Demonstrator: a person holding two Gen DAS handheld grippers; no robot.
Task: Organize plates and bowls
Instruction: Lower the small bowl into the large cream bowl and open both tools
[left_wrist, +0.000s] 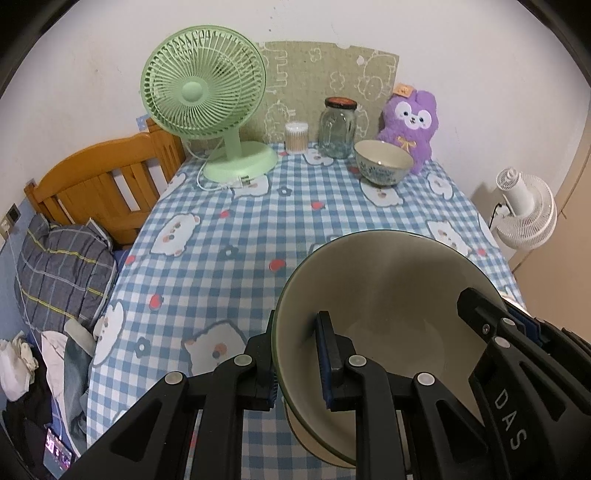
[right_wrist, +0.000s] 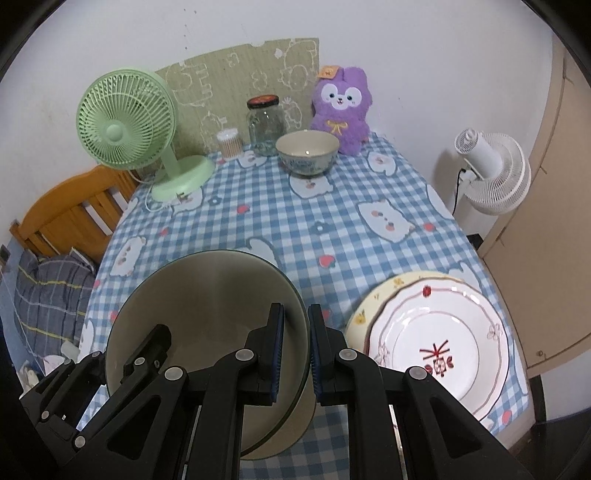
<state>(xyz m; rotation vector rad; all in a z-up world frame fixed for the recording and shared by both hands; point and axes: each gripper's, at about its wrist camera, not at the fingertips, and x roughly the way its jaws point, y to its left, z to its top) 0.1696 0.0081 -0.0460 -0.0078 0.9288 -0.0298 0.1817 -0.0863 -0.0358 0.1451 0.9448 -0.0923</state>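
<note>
A large cream bowl (left_wrist: 388, 288) (right_wrist: 207, 295) with a dark green rim hangs tilted just above the checked tablecloth, held from both sides. My left gripper (left_wrist: 297, 356) is shut on its left rim, one finger inside and one outside. My right gripper (right_wrist: 295, 332) is shut on the right rim in the same way. Each gripper shows in the other's view, the right gripper (left_wrist: 476, 306) and the left gripper (right_wrist: 147, 350). A small blue-patterned bowl (left_wrist: 383, 162) (right_wrist: 307, 152) stands at the far side of the table. At the near right, a white plate (right_wrist: 439, 347) with red marks lies on a cream plate (right_wrist: 373, 306).
Along the back stand a green fan (left_wrist: 203, 92) (right_wrist: 123, 125), a swab tub (left_wrist: 296, 137), a glass jar (left_wrist: 338, 127) (right_wrist: 266, 123) and a purple plush (left_wrist: 408, 125) (right_wrist: 341, 110). A wooden bed frame (left_wrist: 99, 184) is left of the table, a white fan (right_wrist: 491, 170) to the right.
</note>
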